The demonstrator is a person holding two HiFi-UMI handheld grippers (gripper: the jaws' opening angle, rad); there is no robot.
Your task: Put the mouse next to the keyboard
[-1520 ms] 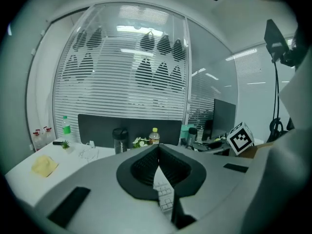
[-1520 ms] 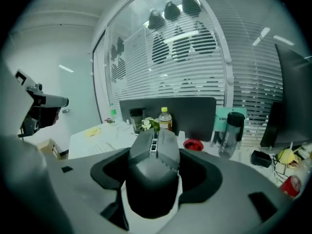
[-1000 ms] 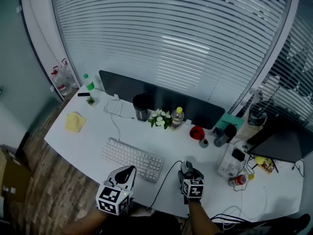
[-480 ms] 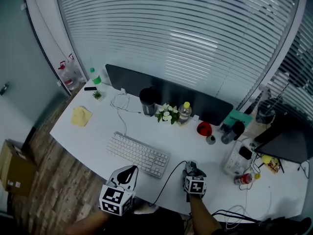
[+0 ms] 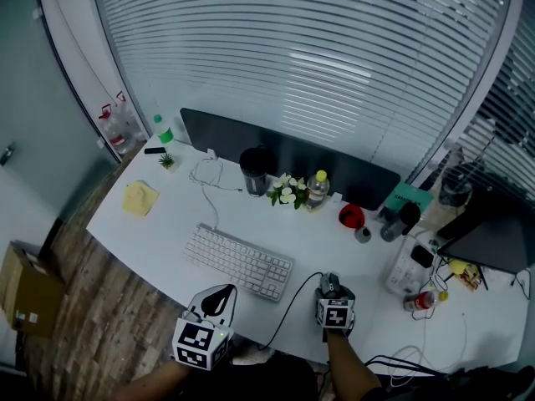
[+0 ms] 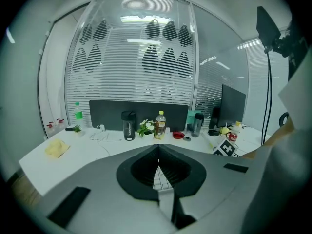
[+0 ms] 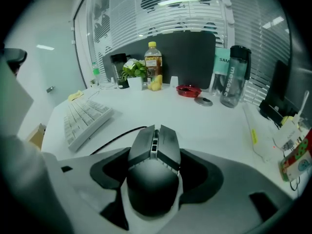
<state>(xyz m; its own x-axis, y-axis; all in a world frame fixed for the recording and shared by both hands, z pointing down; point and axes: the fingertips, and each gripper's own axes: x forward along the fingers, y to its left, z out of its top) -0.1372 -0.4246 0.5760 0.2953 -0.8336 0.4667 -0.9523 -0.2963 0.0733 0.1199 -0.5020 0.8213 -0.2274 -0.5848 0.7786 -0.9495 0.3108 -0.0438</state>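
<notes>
A white keyboard (image 5: 238,261) lies on the white desk (image 5: 159,232), and it also shows in the right gripper view as the keyboard (image 7: 85,118) at the left. The dark grey wired mouse (image 5: 328,286) sits just right of it near the front edge. My right gripper (image 5: 330,293) is shut on the mouse (image 7: 153,165), with a jaw against each of its sides. Its black cable (image 5: 288,312) runs off to the front left. My left gripper (image 5: 219,295) hovers before the keyboard's near edge, shut and empty, its tips meeting.
Along the back stand a dark panel (image 5: 276,153), a black tumbler (image 5: 253,170), white flowers (image 5: 285,192), a drink bottle (image 5: 316,189) and a red dish (image 5: 350,216). A yellow cloth (image 5: 138,197) lies at the left. Cables and small clutter (image 5: 414,266) crowd the right end.
The head view has shifted a little. The right gripper still holds the mouse and stands slightly nearer the keyboard's right end. The left gripper has hardly moved.
</notes>
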